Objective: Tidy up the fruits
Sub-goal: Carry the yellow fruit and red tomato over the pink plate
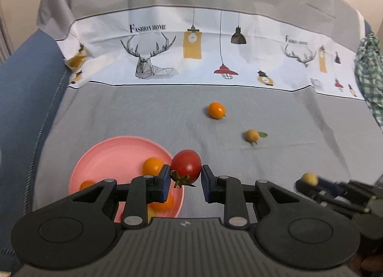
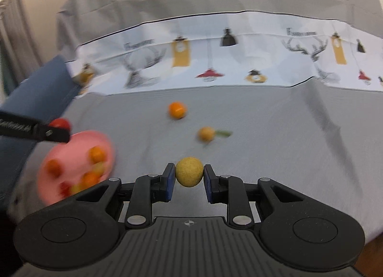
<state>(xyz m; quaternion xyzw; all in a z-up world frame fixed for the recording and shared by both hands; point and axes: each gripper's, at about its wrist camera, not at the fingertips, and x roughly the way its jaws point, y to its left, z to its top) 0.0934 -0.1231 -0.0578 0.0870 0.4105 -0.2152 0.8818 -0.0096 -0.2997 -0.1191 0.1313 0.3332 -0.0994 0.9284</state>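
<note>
Two grippers each carry one fruit above a grey cloth (image 1: 148, 114). The left gripper (image 1: 185, 173) is clamped on a red tomato (image 1: 186, 166), its blue pads (image 1: 165, 176) pressing the fruit from both sides, with the green stem hanging down toward the left pad. Seen from the left wrist, the tomato sits over the right edge of a pink plate (image 1: 103, 157). The right gripper (image 2: 189, 174) grasps a round yellow fruit (image 2: 189, 171) between its own blue pads (image 2: 169, 178), held above bare cloth to the right of the plate.

Several fruits already lie on the plate: orange ones (image 2: 97, 154), plus yellow and red pieces that are too blurred in the right wrist view to count.

Two fruits remain loose on the cloth, well apart from the plate. An orange fruit (image 1: 216, 110) lies farther back, near the printed band (image 1: 215, 44) of lamps and deer heads. A smaller yellow-brown fruit (image 1: 252, 135) with a green leaf (image 1: 262, 134) beside it lies nearer and to the right.

A blue cushion (image 1: 26, 99) borders the cloth on the left, and a green checked fabric (image 1: 369, 73) shows at the far right.
</note>
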